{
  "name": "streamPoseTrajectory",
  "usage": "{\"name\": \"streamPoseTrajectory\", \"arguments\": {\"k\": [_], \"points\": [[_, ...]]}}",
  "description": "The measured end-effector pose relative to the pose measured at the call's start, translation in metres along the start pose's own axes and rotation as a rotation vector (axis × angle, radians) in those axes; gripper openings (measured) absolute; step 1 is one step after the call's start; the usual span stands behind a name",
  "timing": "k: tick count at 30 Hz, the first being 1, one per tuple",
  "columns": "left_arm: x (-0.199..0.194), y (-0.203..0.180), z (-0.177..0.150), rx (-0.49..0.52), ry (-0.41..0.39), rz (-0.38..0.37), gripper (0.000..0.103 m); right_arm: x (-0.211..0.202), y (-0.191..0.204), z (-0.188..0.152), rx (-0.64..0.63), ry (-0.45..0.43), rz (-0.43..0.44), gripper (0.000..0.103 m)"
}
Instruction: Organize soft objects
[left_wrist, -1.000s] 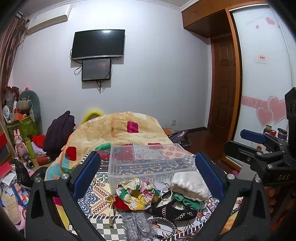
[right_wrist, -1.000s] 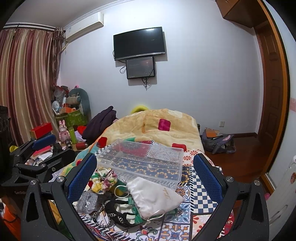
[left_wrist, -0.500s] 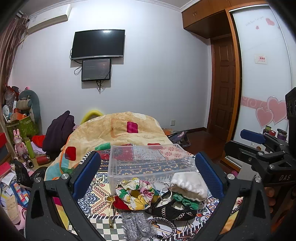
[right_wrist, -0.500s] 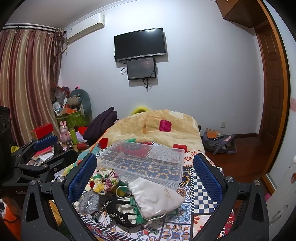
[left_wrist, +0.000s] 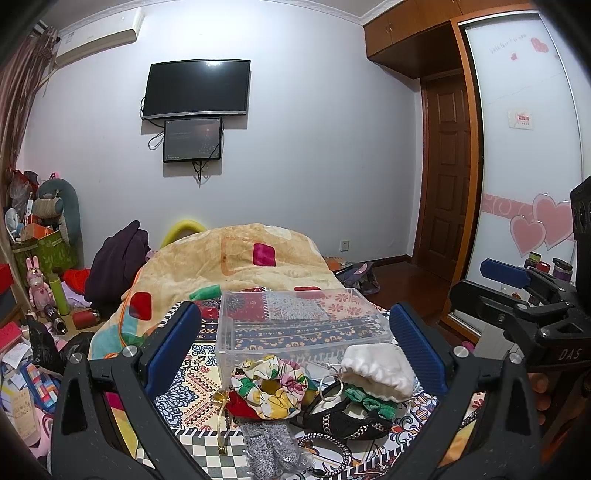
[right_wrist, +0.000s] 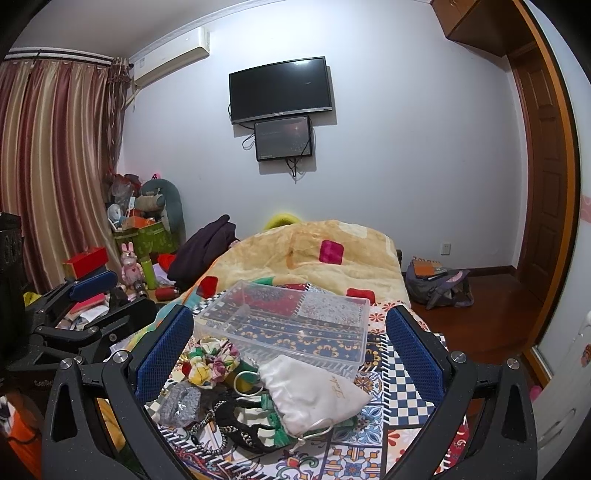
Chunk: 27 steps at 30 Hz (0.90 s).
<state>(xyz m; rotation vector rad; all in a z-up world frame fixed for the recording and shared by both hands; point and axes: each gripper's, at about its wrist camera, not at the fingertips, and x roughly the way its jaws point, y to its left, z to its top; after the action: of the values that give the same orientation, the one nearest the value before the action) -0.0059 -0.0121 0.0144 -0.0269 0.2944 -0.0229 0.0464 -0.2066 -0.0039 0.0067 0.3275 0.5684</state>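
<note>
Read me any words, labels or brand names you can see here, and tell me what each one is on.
"DAS": on the right gripper, as seen from the left wrist.
Gold script on the white pouch: starts with a "T", rest unreadable.
Small sign on the wardrobe door: red characters, too small.
Writing high on the wardrobe door: too faint.
Embossed text on the left gripper: too blurred.
TV brand mark: too small.
</note>
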Motion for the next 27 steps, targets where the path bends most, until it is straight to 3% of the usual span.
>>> {"name": "streamPoseTrajectory", "arguments": {"k": [27], "points": [[-0.0015, 0.0003, -0.0033, 0.000, 0.005, -0.011, 0.103, -0.0024, -0.0035, 0.0003, 0.006, -0.011, 0.005, 0.103]]}}
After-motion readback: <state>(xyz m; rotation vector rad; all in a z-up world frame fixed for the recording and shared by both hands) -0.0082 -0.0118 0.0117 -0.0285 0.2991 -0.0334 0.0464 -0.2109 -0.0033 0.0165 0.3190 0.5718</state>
